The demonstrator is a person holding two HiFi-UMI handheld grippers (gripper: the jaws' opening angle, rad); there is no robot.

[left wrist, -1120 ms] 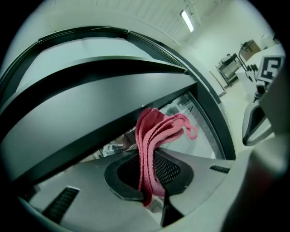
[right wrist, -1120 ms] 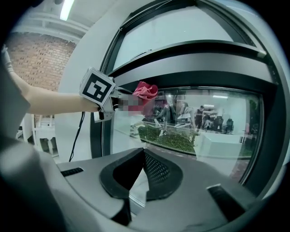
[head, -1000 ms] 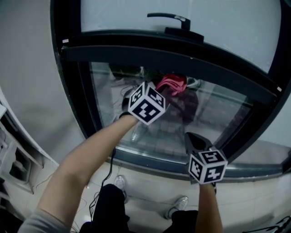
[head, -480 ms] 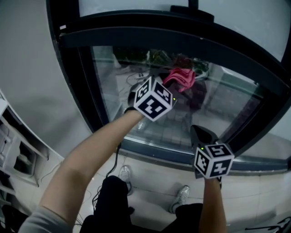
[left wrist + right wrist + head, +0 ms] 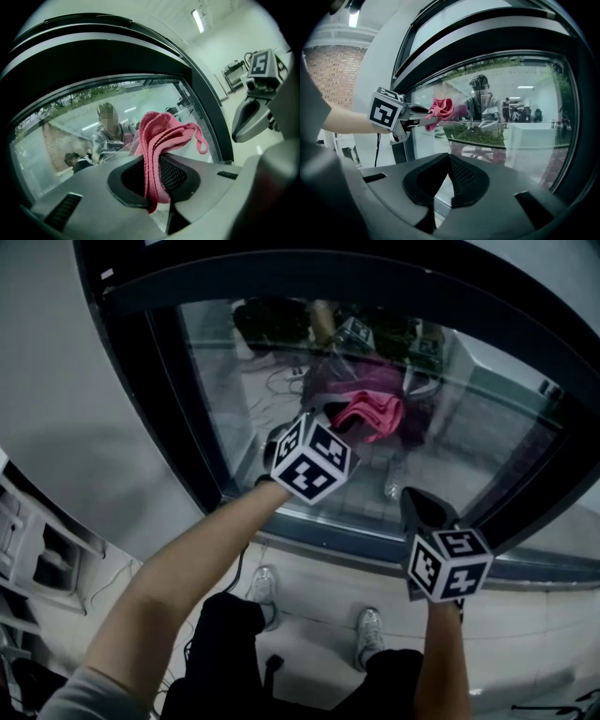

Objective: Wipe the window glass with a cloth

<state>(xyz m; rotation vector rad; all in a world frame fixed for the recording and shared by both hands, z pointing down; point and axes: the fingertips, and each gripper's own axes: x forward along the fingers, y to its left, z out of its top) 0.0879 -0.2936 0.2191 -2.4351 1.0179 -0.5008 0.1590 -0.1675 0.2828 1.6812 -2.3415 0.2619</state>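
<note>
Though half hidden by its cube [image 5: 312, 458], left gripper [image 5: 157, 161] tight on cloth [image 5: 159, 136]; right gripper [image 5: 447, 176] closed, empty.

The head view is dim and cool, with low contrast. The black window frame [image 5: 192, 427] swallows detail, and a soft shadow lies on the grey wall [image 5: 56, 352] to its left. The clear window glass [image 5: 272, 390] carries pale reflections that mingle with what lies beyond. Both gripper views are brighter: daylight comes through the glass, and a white ceiling strip lamp [image 5: 197, 21] glares far above (another strip lamp [image 5: 354, 18] flares in the right gripper view). Every view bows strongly at the edges, with black corners in the gripper views. The pink woven cloth [image 5: 161, 136] is crisp and saturated. The grey shells of the left gripper [image 5: 154, 180] and right gripper [image 5: 447, 180] look slightly soft nearest each lens.
</note>
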